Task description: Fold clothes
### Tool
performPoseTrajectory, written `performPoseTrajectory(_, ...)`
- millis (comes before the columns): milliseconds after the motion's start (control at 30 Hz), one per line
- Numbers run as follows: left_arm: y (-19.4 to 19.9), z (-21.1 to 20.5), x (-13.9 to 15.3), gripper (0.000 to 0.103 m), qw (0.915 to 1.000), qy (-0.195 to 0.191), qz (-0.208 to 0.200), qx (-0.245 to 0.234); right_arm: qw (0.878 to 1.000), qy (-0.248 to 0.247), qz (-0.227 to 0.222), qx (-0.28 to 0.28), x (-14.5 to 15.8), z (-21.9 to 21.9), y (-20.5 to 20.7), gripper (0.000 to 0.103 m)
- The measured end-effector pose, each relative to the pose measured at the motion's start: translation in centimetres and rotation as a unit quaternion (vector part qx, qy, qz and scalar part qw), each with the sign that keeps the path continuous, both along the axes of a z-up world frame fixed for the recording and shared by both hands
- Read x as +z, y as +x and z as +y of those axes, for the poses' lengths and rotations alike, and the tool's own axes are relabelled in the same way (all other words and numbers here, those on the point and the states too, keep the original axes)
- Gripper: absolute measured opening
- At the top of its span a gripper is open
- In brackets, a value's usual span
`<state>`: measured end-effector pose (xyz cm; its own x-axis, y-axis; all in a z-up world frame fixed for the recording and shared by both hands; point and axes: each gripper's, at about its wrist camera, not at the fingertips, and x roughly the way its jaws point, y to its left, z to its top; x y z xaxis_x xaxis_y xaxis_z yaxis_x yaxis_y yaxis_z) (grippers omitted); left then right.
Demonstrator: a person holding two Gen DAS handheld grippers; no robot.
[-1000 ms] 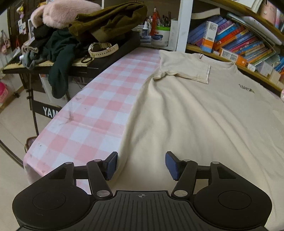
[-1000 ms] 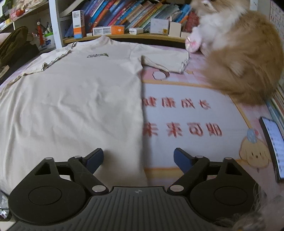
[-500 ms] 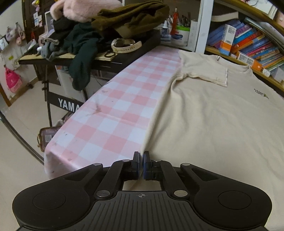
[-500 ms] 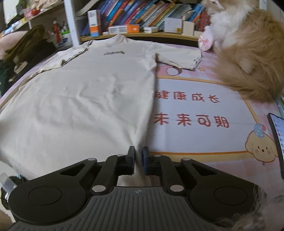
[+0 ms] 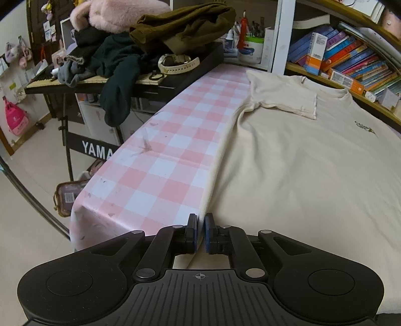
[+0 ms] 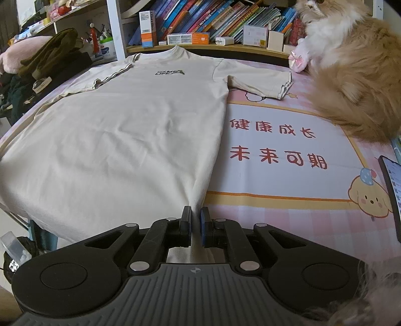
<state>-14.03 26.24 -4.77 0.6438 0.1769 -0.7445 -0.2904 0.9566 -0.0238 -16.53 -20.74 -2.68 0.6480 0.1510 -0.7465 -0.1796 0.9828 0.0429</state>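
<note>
A cream T-shirt (image 5: 300, 170) (image 6: 130, 140) lies spread front-up on the table, collar toward the bookshelf, with a small dark chest print (image 6: 170, 72). My left gripper (image 5: 200, 223) is shut on the shirt's bottom left hem corner at the table's near edge. My right gripper (image 6: 196, 215) is shut on the bottom right hem corner, and the cloth bunches into a ridge between its blue pads. Both sleeves lie flat at the far end.
A pink-checked tablecloth (image 5: 160, 160) covers the table left of the shirt. A keyboard stand piled with clothes (image 5: 155, 37) stands at the far left. A fluffy orange cat (image 6: 351, 75) sits at the right, beside a phone (image 6: 391, 190). Bookshelves (image 6: 213, 22) line the back.
Both grippers went from open to shut on the hem corners. Since then they have lifted slightly, and the shirt's side edges now pull taut toward the pads.
</note>
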Motion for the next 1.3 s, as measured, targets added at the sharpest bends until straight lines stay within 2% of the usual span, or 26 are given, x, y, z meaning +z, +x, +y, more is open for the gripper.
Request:
performPoseTrajectory(67,-0.5,-0.4,0.6,0.016,0.9999,0.009,-0.011,-0.003,1.000,0.000,0.000,-0.006,0.1,0.0,-0.1,0.009)
performPoseTrajectory(100,-0.8,-0.7,1.0,0.024,0.9997,0.015,-0.018,-0.006,1.000,0.000,0.000,-0.010,0.1,-0.1,-0.2,0.009)
performPoseTrajectory(167,-1.6,-1.4,1.8,0.043,0.9989,0.028,-0.036,-0.012,1.000,0.008,-0.003,-0.018,0.4,-0.2,-0.5,0.017)
performPoseTrajectory(200,-2.0,-1.9,2.3,0.060,0.9983,0.035,-0.045,-0.015,1.000,0.015,-0.005,-0.022,0.6,-0.3,-0.7,0.020)
performPoseTrajectory(233,-2.3,-2.4,2.7,0.071,0.9973,0.041,-0.056,-0.021,0.999,0.022,-0.007,-0.026,0.8,-0.3,-0.9,0.024)
performPoseTrajectory(300,-3.0,-3.3,3.5,0.073,0.9951,0.051,-0.076,-0.038,0.999,0.028,-0.017,-0.028,1.4,0.0,-1.3,0.031)
performPoseTrajectory(367,-3.2,-4.1,3.9,0.078,0.9939,0.050,-0.084,-0.051,0.999,0.029,-0.029,-0.026,2.1,0.6,-1.7,0.044)
performPoseTrajectory(467,-3.2,-5.3,4.0,0.085,0.9925,0.046,-0.091,-0.069,0.999,0.026,-0.041,-0.020,2.8,1.6,-2.1,0.057)
performPoseTrajectory(667,-1.9,-6.9,3.2,0.087,0.9885,0.054,-0.081,-0.116,0.998,0.018,-0.046,-0.030,3.4,3.7,-1.9,0.058)
performPoseTrajectory(800,-1.4,-6.8,2.8,0.089,0.9857,0.043,-0.079,-0.143,0.998,0.013,-0.048,-0.044,3.6,5.5,-1.7,0.068)
performPoseTrajectory(833,-1.2,-6.7,2.7,0.090,0.9848,0.041,-0.079,-0.149,0.998,0.010,-0.050,-0.046,3.7,6.1,-1.6,0.076)
performPoseTrajectory(967,-0.7,-6.6,2.3,0.090,0.9807,0.030,-0.077,-0.177,0.997,0.001,-0.052,-0.061,3.7,8.0,-1.4,0.084)
performPoseTrajectory(1167,0.3,-5.8,2.1,0.090,0.9698,0.038,-0.083,-0.226,0.994,-0.009,-0.053,-0.098,3.6,10.5,-0.7,0.088)
performPoseTrajectory(1300,1.5,-4.8,2.1,0.094,0.9673,0.045,-0.085,-0.234,0.992,-0.016,-0.058,-0.112,3.6,12.4,-0.1,0.092)
